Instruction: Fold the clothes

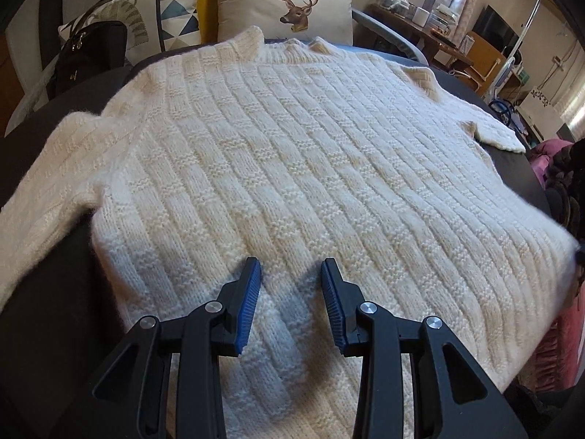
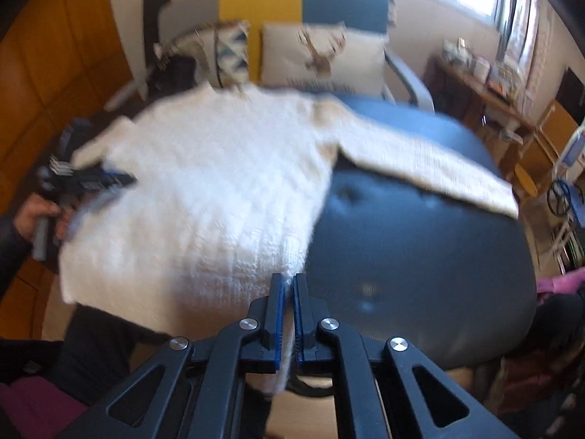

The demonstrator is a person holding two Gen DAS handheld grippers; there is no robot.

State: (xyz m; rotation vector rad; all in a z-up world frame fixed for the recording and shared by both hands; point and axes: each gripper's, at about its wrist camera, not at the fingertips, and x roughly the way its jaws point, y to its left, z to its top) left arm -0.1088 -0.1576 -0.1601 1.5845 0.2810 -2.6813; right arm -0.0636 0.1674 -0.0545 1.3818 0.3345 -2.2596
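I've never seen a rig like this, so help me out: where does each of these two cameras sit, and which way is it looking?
Left wrist: on the left gripper, looking forward and down over the cream sweater; only its open fingers show.
Right wrist: on the right gripper, shut on the sweater's hem, looking across the blue seat; the left hand and dark sleeve show.
Shared: sweater, deer pillow, left gripper.

Left gripper (image 1: 291,269) parted, right gripper (image 2: 288,281) clamped.

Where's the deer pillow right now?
In the left wrist view, the deer pillow sits top centre, just behind the sweater collar, right of the triangle-pattern pillow.
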